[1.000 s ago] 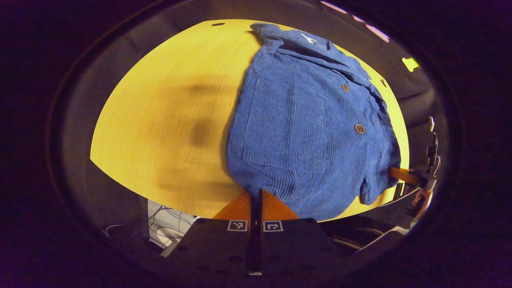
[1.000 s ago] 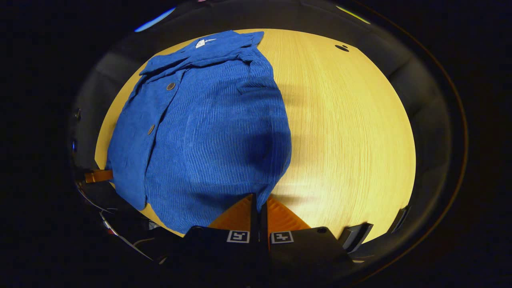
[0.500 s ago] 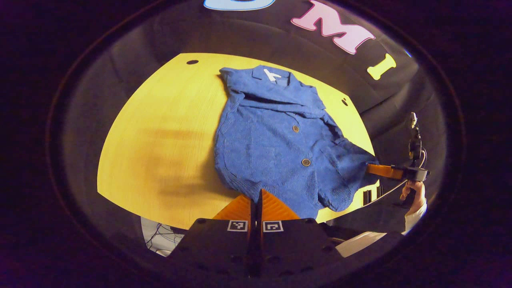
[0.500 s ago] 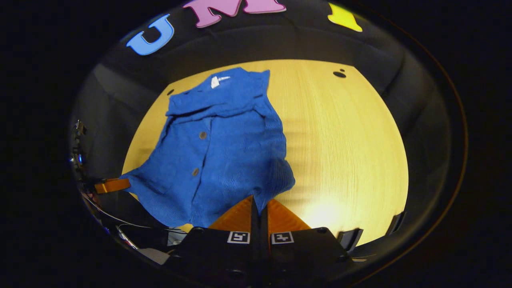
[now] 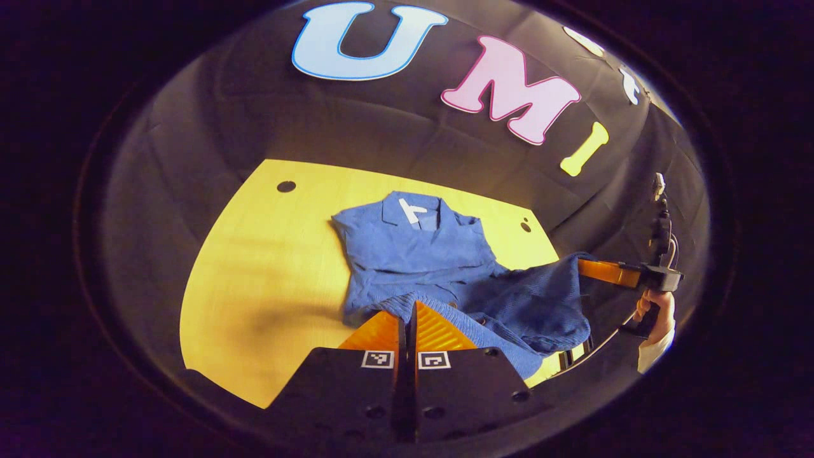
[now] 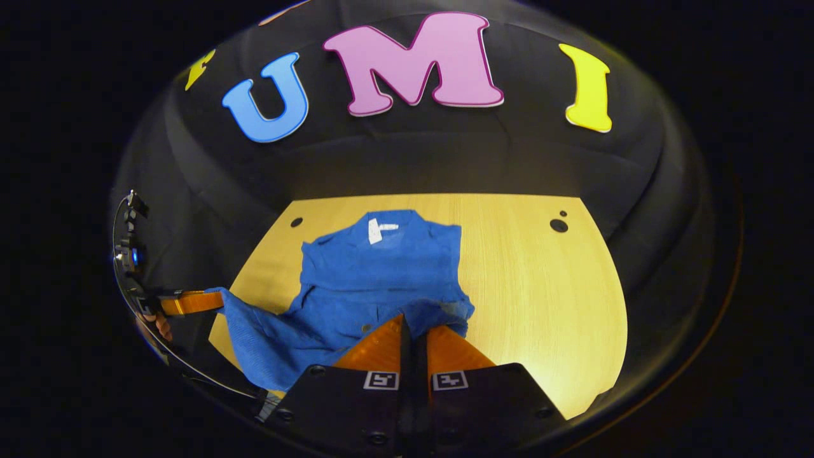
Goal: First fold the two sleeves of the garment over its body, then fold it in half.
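A blue corduroy jacket lies collar-away on the yellow wooden table, sleeves folded in, a white label at its collar. My left gripper is shut on one corner of the lower hem. The right gripper is shut on the other corner, off to the right in the left gripper view. Between them the hem hangs raised off the table and sags. In the right gripper view the jacket has its near edge pinched in my right gripper, and the left gripper holds the far left corner.
A hand with a white sleeve grips the right tool's handle. The table has small dark holes near its far corners. The black cloth wall rises close behind the table's far edge.
Both grippers have risen and drawn back with the hem, so the jacket's lower half has come off the table. Both views have tilted up and take in the wall.
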`<state>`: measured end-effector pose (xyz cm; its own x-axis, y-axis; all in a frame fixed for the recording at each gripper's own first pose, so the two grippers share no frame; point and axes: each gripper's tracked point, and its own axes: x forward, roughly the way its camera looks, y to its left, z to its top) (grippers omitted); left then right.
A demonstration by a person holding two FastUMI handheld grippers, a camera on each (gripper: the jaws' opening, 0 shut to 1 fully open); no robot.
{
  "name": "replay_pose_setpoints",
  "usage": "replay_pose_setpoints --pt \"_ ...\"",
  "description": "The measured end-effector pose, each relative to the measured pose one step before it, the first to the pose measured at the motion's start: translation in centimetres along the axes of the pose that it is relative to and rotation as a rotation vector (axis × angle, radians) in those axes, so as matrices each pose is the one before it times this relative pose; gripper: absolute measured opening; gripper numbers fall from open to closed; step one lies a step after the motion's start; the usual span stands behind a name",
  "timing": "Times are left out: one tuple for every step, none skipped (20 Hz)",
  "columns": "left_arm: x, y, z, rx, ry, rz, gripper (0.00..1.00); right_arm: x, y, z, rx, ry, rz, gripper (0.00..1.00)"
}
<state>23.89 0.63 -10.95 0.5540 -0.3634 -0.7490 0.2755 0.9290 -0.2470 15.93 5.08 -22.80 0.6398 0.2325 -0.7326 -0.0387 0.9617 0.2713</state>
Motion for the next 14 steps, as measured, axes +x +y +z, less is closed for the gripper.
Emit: replay_pose_setpoints --pt "0.474 0.673 2.003 -0.00735 -0.02234 0.01607 0.00 0.647 0.210 1.822 0.00568 -0.01837 0.00206 0.04" --pt "0.456 0.145 1.734 -0.01829 -0.00885 0.00075 0.00 1.262 -0.011 1.682 -0.00178 -0.01273 0.00096 0.04" --pt "0.586 0.059 1.684 -0.01822 -0.00359 -0.00282 0.00 1.559 -0.417 1.619 -0.00476 -0.00677 -0.00929 0.05" --pt "0.818 0.308 1.872 -0.01655 -0.01061 0.01031 0.00 1.861 -0.496 1.251 -0.00219 0.00599 -0.00424 0.05" --pt "1.418 0.668 1.579 -0.00571 -0.00151 0.02838 0.00 2.092 -0.567 1.189 0.01451 0.01390 -0.00581 0.04" --pt "1.380 0.333 1.267 -0.00309 0.00686 0.03339 0.00 1.941 -0.293 1.117 0.02520 0.01202 0.00891 0.04" --pt "1.807 0.703 1.258 -0.00154 0.01162 0.02783 0.00 2.791 -0.737 0.965 0.01954 0.00961 -0.00724 0.04" --pt "2.006 0.640 1.254 -0.01013 0.02491 0.01728 0.00 2.625 -1.148 0.660 0.01495 0.01596 -0.01180 0.04" --pt "2.219 0.292 0.901 -0.01979 0.02555 0.01492 0.00 2.811 -0.972 0.320 0.02623 0.02571 -0.00583 0.04" --pt "2.313 0.294 0.826 -0.02542 0.02489 0.01095 0.00 2.883 -0.709 -0.443 0.03982 0.04599 -0.00182 0.04" --pt "2.364 0.076 0.625 -0.03360 0.02130 0.00574 0.00 2.624 -0.724 -0.380 0.05258 0.04272 0.00516 0.04" --pt "2.225 0.109 0.647 -0.03993 0.01213 0.00179 0.00 2.685 -1.026 -0.012 0.03097 0.01594 -0.00152 0.04" --pt "1.996 0.337 0.504 -0.04845 0.01513 0.00374 0.00 2.464 -1.139 -0.367 0.02390 0.01843 -0.01153 0.04" --pt "1.800 0.341 0.250 -0.04439 0.00855 0.00016 0.00 1.639 -0.286 -0.414 0.02301 0.01853 0.01307 0.04"
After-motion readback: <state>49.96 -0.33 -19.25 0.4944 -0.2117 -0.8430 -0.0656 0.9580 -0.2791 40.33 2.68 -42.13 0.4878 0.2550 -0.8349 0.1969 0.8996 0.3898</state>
